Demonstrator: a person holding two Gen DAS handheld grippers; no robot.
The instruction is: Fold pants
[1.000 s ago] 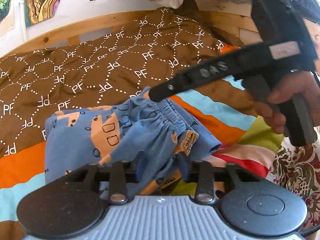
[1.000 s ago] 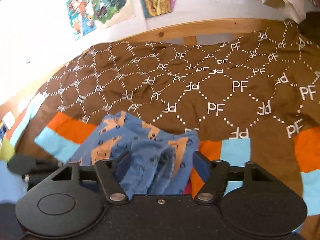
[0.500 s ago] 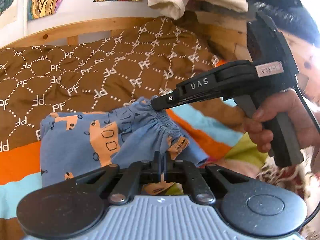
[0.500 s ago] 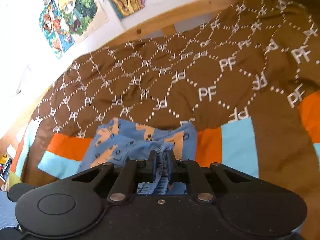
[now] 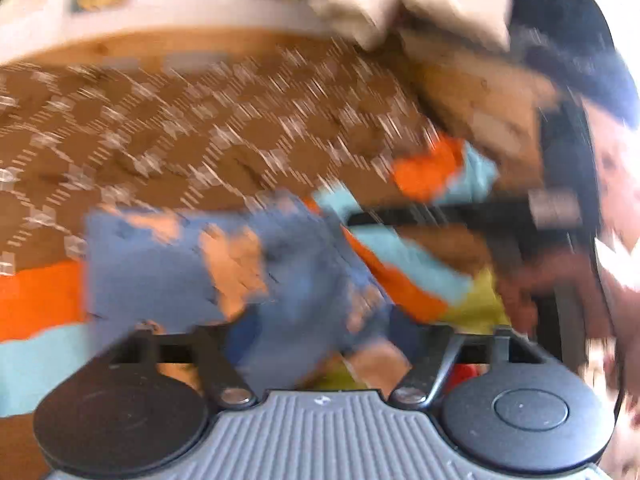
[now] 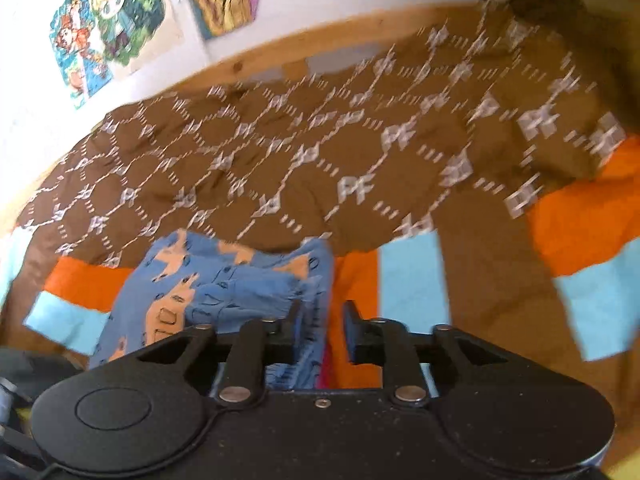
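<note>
While the left wrist view is smeared, the left gripper (image 5: 320, 336) shows fingers spread around the blue pants (image 5: 180, 272) on the bed's blanket (image 5: 200, 140). Right view: the right gripper (image 6: 318, 328) has fingers parted over the waistband; better to re-pinch squarely before folding.

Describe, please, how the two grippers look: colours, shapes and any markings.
The left gripper has a grey ribbed body, two round black discs and black linkage bars with silver rivets. The right gripper is all black, speckled with dust, and has the same discs, silver rivets and rectangular black fingertips.
</note>
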